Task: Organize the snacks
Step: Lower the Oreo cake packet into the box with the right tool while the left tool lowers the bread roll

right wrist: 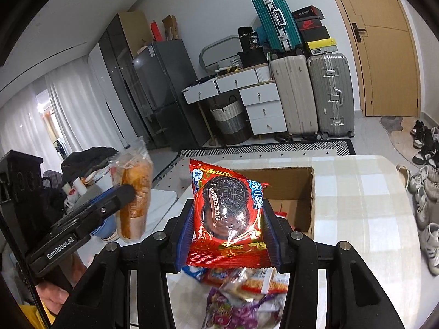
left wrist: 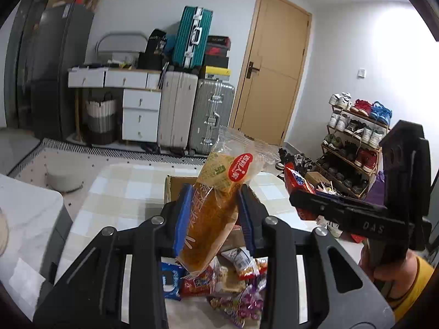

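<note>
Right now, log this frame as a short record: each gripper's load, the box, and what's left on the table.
left gripper: shut on bread packet, held in the air
right gripper: shut on red Oreo packet
cardboard box: open, behind both packets
snack pile: loose packets on the checked table

The cardboard box's [left wrist: 171, 189] inside is mostly hidden behind held packets.
</note>
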{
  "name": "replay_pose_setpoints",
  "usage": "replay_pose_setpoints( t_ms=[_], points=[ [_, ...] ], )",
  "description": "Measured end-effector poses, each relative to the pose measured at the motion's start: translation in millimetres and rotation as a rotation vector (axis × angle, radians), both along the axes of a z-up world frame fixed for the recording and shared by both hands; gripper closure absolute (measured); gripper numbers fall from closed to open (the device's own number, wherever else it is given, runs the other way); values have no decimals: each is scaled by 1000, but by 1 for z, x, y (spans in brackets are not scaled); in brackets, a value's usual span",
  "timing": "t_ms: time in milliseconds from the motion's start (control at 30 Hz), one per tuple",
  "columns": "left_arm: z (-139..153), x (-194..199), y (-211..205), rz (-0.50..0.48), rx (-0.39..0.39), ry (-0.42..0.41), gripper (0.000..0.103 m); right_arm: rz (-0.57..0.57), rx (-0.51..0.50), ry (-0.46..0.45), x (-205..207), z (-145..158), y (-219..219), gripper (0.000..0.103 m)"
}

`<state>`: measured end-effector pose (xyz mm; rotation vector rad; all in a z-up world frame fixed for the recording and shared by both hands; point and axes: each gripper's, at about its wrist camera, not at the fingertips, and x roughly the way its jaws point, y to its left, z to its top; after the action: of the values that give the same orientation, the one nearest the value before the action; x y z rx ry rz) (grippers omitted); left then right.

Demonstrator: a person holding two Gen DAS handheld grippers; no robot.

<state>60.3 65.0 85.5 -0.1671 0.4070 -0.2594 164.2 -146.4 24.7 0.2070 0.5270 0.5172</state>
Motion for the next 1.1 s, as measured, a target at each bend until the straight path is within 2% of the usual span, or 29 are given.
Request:
replay_pose_setpoints(
  t_ms=[300, 567, 700, 933, 1100],
  points=[
    [-22, 109, -18, -20, 27, 124, 73, -5, -24, 52, 55, -7, 6, 57],
    [-57, 212, -32, -41, 54, 247, 73, -9, -15, 127, 98, -28, 8, 57],
    [-78, 264, -35, -43, 43, 302, 73, -7, -16, 165, 114, -38, 8, 57],
    [-112, 329, -46, -60, 56, 366, 73, -1, -20, 218, 134, -57, 8, 57],
    [-132, 353, -55, -64, 65, 397, 73, -2, -39, 248, 142, -69, 9, 57]
  ],
)
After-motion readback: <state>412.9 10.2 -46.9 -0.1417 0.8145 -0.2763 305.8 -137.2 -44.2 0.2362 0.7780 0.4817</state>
